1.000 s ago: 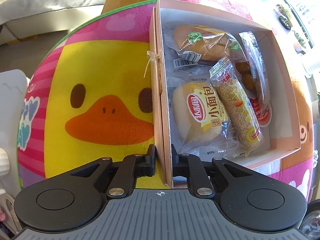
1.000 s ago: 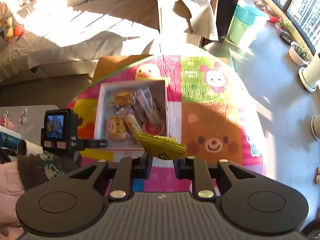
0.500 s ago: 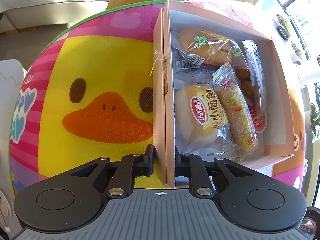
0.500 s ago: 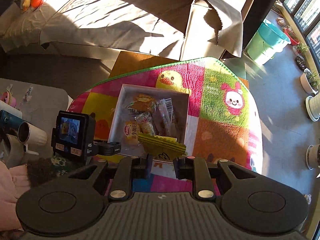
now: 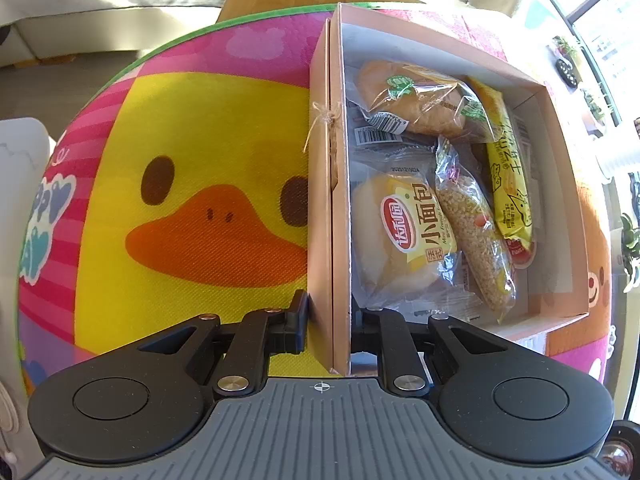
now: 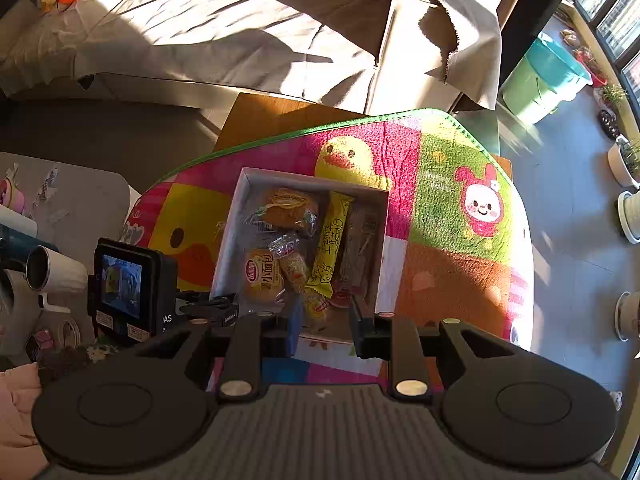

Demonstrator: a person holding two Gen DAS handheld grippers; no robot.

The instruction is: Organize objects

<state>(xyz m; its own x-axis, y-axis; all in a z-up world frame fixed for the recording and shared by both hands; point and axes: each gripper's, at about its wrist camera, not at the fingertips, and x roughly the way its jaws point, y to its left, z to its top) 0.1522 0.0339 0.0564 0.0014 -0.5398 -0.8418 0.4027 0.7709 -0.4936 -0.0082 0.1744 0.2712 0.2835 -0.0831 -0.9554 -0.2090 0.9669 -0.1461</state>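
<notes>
An open cardboard box (image 5: 322, 200) sits on the cartoon mat, and my left gripper (image 5: 330, 312) is shut on its near left wall. Inside lie a wrapped bun (image 5: 412, 96), a small bread packet (image 5: 404, 232), a grain bar (image 5: 476, 240) and a yellow cheese snack packet (image 5: 508, 176). My right gripper (image 6: 324, 320) hovers above the box's (image 6: 240, 216) near edge. Its jaws are opening and nothing is between them. The yellow packet (image 6: 330, 248) rests in the box below it.
The colourful mat (image 6: 460, 208) covers a small table. A cloth-draped sofa (image 6: 240, 20) stands behind it. A green bucket (image 6: 540, 80) and plant pots (image 6: 628, 160) are on the floor at the right. A white cup (image 6: 52, 272) sits at the left.
The yellow packet has left my right gripper and now lies in the box. The right jaws have widened and the gripper has moved in over the box. The left grip is unchanged.
</notes>
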